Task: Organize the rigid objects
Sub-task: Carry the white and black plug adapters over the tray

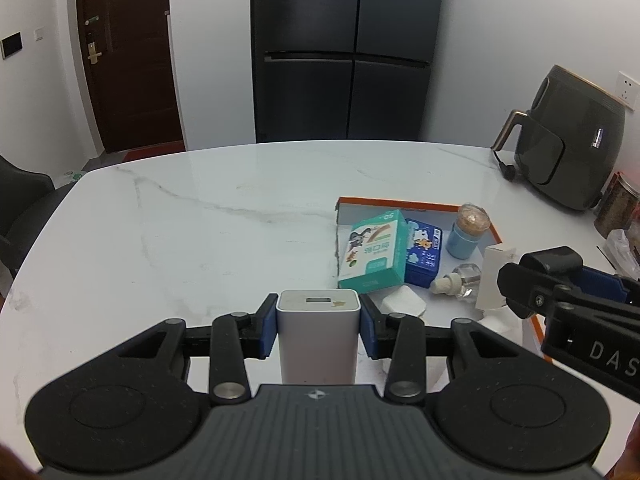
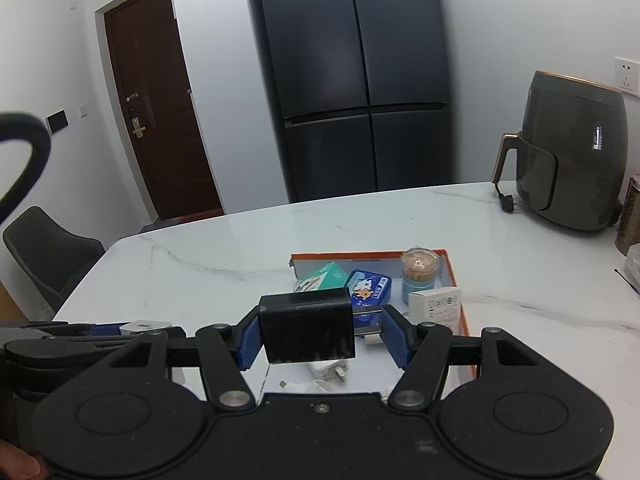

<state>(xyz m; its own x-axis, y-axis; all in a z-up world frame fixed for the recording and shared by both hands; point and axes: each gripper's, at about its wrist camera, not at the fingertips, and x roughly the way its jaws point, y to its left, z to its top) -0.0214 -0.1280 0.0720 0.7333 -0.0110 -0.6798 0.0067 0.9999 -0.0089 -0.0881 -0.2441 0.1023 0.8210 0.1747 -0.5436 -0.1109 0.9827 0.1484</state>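
My left gripper is shut on a white power adapter, held above the marble table left of the orange-rimmed tray. My right gripper is shut on a black charger block whose prongs touch the right pad, held over the tray's near end. The tray holds a teal box, a blue tin, a blue toothpick jar, a small glass bottle, a white box and a white plug.
A dark air fryer with its cord stands at the table's back right. Jars stand at the right edge. A dark chair is at the left side. A fridge and door stand behind.
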